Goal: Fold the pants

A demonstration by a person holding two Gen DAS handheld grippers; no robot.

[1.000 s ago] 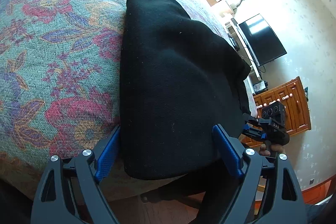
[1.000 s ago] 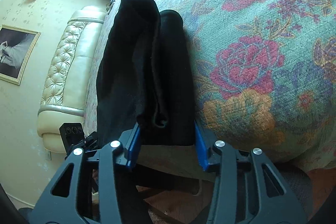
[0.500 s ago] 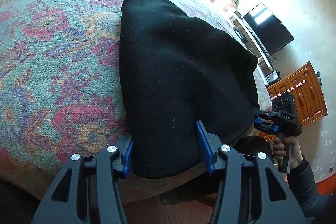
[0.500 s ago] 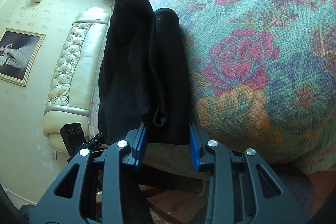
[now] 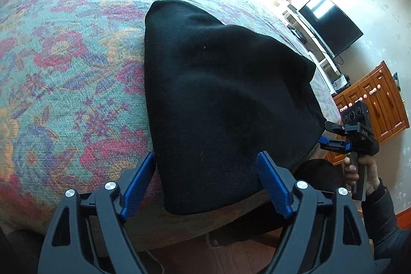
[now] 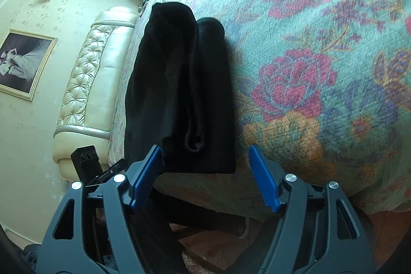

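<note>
The black pants [image 5: 218, 99] lie folded into a thick stack on the floral bedspread [image 5: 77, 68], their near end at the bed's edge. My left gripper [image 5: 205, 156] straddles that near end. Its jaws are opening, with the cloth between the blue pads and no squeeze on it. In the right wrist view the stacked folds of the pants [image 6: 179, 84] show from the side. My right gripper [image 6: 204, 148] brackets their near corner while its jaws are opening, and its right pad stands off the cloth. A hand [image 5: 359, 171] holds the right gripper [image 5: 334, 138] at the pants' right corner.
The bed edge drops to a wooden floor [image 6: 205, 248] just below both grippers. A TV [image 5: 331, 25] and a wooden dresser [image 5: 380, 104] stand beyond the bed's right side. A cream tufted headboard [image 6: 87, 84] runs along the far left.
The right jaws, pinched on the pants' near corner in both earlier frames, have spread wide. The left jaws narrowed half a second ago and have widened again.
</note>
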